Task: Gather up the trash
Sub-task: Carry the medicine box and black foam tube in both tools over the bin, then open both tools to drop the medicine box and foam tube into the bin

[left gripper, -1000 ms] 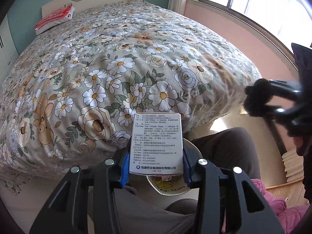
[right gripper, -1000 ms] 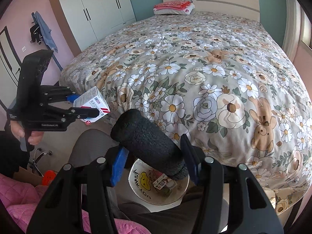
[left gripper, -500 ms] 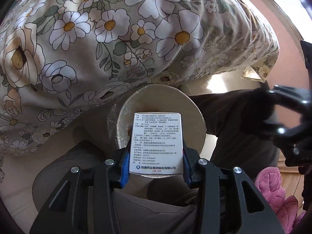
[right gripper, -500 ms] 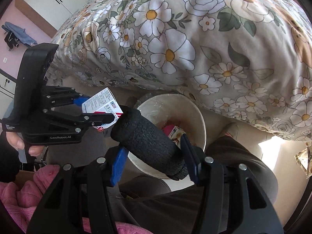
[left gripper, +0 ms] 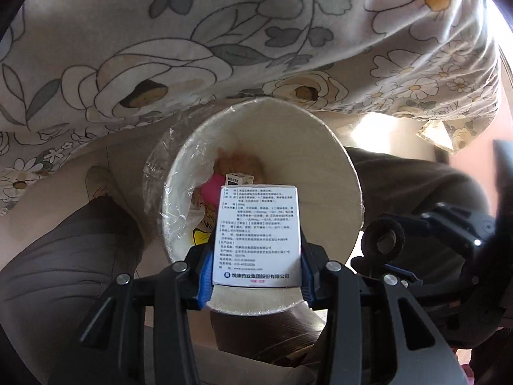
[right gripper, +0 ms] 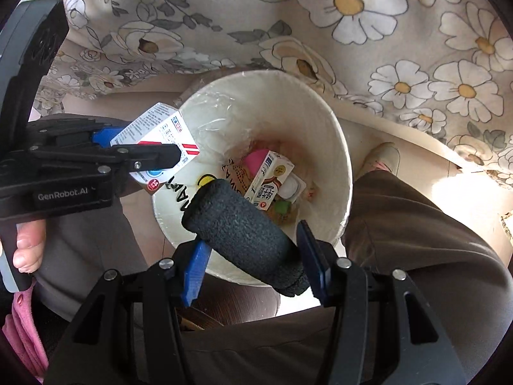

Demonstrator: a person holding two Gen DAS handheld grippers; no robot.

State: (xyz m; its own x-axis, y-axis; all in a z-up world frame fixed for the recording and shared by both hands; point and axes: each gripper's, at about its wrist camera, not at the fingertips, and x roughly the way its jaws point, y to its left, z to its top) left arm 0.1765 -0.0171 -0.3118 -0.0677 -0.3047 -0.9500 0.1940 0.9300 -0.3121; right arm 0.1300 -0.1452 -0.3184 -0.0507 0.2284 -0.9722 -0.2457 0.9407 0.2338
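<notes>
My left gripper [left gripper: 256, 276] is shut on a white medicine box [left gripper: 257, 237] with printed text, held over the mouth of a cream waste bin [left gripper: 340, 173] lined with clear plastic. In the right wrist view the same box [right gripper: 160, 141] sits at the bin's left rim [right gripper: 336, 134]. My right gripper [right gripper: 253, 266] is shut on a black foam tube [right gripper: 243, 234], held above the bin's near side. Inside the bin lie a small carton [right gripper: 269, 183], a pink item [right gripper: 253, 163] and other scraps.
A flower-print bedspread [right gripper: 384, 32] hangs over the bed's edge just behind the bin. The person's legs in grey trousers [right gripper: 416, 243] flank the bin on both sides. A pink garment [right gripper: 22, 330] is at the lower left.
Both grippers have tilted down and moved closer over the bin. The bed top has left the view and the bin's inside now shows. Both still hold their items.
</notes>
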